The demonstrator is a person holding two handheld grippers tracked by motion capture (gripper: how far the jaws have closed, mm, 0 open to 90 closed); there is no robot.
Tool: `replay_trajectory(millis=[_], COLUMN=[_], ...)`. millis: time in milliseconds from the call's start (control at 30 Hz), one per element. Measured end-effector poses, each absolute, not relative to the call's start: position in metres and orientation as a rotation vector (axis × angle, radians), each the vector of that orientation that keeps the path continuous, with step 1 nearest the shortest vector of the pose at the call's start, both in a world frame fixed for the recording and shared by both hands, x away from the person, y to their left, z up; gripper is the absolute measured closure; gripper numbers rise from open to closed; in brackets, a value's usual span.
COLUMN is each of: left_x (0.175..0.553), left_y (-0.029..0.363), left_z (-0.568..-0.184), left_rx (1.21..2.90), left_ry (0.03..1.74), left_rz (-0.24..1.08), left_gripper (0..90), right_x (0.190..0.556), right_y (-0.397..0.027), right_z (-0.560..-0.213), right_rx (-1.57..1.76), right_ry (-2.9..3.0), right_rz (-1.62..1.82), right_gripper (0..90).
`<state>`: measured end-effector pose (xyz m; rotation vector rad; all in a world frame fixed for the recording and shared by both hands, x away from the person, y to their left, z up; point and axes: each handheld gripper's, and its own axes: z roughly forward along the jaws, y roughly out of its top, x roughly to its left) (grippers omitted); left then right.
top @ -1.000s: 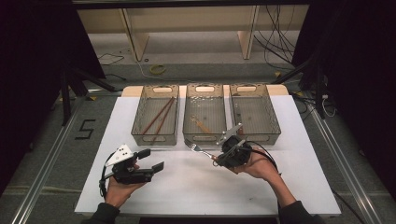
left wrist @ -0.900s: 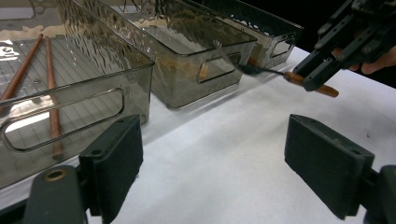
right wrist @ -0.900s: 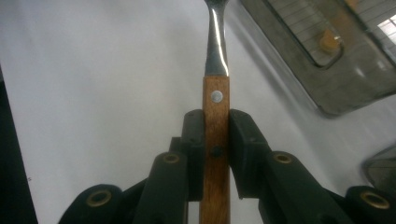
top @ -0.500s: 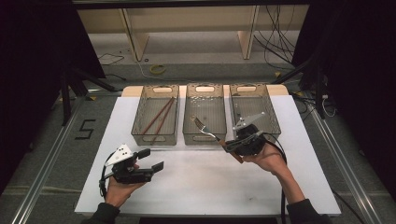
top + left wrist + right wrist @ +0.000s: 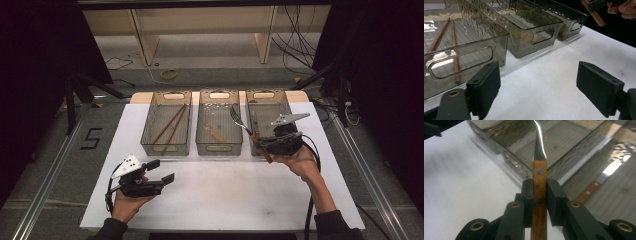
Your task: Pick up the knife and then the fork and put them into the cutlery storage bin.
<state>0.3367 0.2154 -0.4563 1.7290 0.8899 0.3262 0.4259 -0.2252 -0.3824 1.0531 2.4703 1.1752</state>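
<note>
My right gripper [image 5: 260, 142] is shut on the wooden handle of a fork [image 5: 243, 125], held in the air over the front edge of the right bin [image 5: 267, 95]. The fork's metal tines point back and left, above the gap to the middle bin [image 5: 220, 148]. In the right gripper view both pads clamp the riveted handle [image 5: 539, 195], and the steel neck runs up out of frame. My left gripper [image 5: 161, 171] rests low at the front left of the white table, open with nothing between its pads [image 5: 485, 87].
Two brown chopsticks [image 5: 170, 127] lie in the left bin [image 5: 150, 120], seen close in the left gripper view [image 5: 454, 50]. A wooden-handled utensil [image 5: 215, 132] lies in the middle bin, and one [image 5: 587, 192] shows in the right gripper view. White table surface [image 5: 225, 195] spreads before the bins.
The right gripper has carried the fork up from in front of the middle bin, right and away, to the front of the right bin. The left gripper has stayed put.
</note>
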Motion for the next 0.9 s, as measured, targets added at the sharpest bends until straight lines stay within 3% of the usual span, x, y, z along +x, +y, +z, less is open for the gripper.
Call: replay_trajectory(millis=[900], left_x=[0.338], left_y=[0.214], left_z=[-0.457], left_rx=[1.728], left_ry=[0.888], left_rz=[0.322], left_gripper=[18.9], right_x=[0.475], right_y=[-0.255], right_z=[-0.367], right_rx=[1.246], right_ry=[2.298], right_rz=[1.078], right_gripper=[77.6])
